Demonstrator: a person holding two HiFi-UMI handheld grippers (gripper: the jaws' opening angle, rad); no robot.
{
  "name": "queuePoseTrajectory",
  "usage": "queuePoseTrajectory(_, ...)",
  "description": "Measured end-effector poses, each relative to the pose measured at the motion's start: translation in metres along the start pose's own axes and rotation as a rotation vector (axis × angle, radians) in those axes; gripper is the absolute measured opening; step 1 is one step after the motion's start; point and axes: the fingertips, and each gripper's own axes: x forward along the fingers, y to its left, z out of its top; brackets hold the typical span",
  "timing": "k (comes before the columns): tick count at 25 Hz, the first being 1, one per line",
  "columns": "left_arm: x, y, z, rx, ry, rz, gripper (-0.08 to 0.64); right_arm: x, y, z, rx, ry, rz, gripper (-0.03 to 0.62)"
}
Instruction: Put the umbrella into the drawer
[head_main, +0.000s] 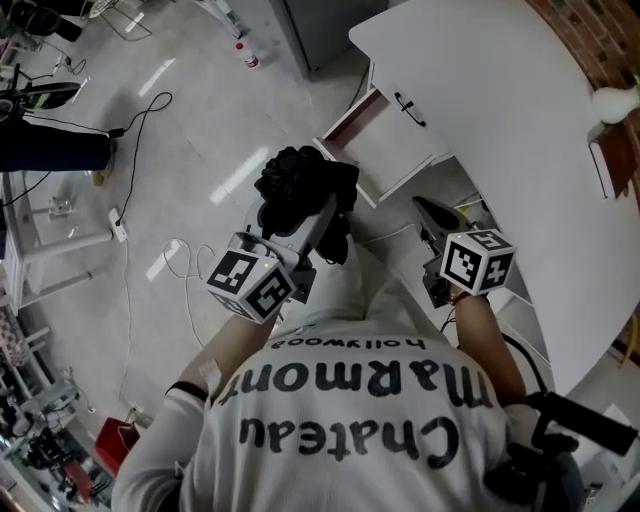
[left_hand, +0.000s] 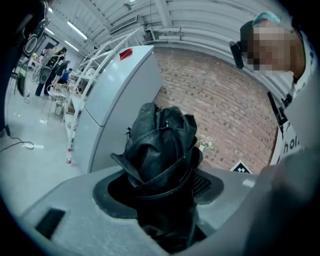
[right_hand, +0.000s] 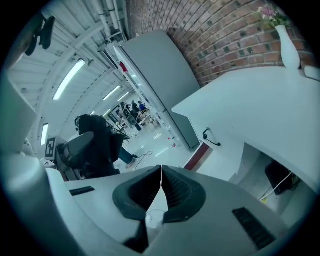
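Head view shows the left gripper (head_main: 322, 222) clamped on the black folded umbrella (head_main: 300, 185) at the middle of the frame, near the open drawer (head_main: 400, 150), probably to drop it inside. The right gripper (head_main: 432, 215), jaws together and empty, hangs beside.

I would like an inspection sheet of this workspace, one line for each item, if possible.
Surface: white desk, a vase of flowers on it.
Job's things: black umbrella, folded; drawer pulled out.
Clutter: bottle on the floor.
Grippers: left tool shut on the umbrella; right tool shut, empty.
Cables: black cable and white cable loose on the floor.
Surroundings: brick wall, grey cabinet.
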Motion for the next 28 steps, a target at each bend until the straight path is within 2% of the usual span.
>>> queuePoseTrajectory(7, 0.066, 0.032, -0.038, 0.023, 0.073, -0.038, 0.281, 0.054, -0.043, -0.026, 0.036, 0.087, -0.019, 0.014)
queuePoseTrajectory(13, 0.119, 0.078, -0.072, -0.014, 0.087, -0.065, 0.281, 0.104, -0.083, -0.052, 0.082, 0.151, -0.078, 0.014)
queuePoseTrajectory(19, 0.178, 0.12, -0.112, -0.052, 0.066, -0.028, 0.279, 0.151, -0.129, -0.072, 0.115, 0.159, -0.129, 0.014)
queuePoseTrajectory(22, 0.195, 0.127, -0.141, -0.072, 0.051, -0.049, 0.279, 0.164, -0.145, -0.091, 0.136, 0.166, -0.143, 0.014)
queuePoseTrajectory(28, 0.231, 0.145, -0.175, -0.056, 0.082, -0.087, 0.281, 0.191, -0.173, -0.098, 0.109, 0.17, -0.165, 0.014)
